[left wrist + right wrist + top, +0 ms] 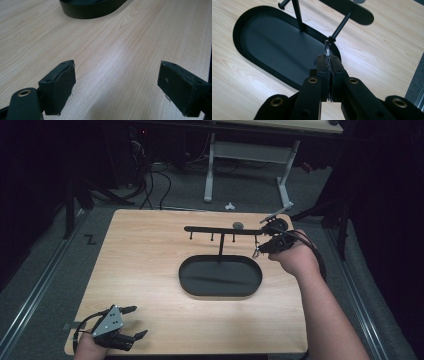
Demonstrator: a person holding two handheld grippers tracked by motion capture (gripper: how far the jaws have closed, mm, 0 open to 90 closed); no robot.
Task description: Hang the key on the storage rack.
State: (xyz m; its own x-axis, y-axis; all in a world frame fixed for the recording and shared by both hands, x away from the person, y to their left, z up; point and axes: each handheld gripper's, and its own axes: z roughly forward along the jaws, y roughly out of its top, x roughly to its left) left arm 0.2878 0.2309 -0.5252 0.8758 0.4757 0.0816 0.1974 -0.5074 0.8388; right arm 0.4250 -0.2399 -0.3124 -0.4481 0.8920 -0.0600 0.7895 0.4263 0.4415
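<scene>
My right gripper (329, 75) is clenched on a metal key ring (327, 51) — just beside the stand's end peg (339, 27) (above the oval tray (220, 290)). My left gripper (116, 87) gapes over bare table (125, 50).

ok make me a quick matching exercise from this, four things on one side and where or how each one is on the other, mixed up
Things:
1. left tongs
2. right tongs
3. key ring
4. black oval tray

States or places:
A. pinched between shut jaws, next to a peg of the stand
B. open, low over bare wood near the table's front left corner
C. lying flat mid-table as the base of the stand
D. shut, raised at the right end of the stand's bar

Pairs: 1-B, 2-D, 3-A, 4-C
</scene>
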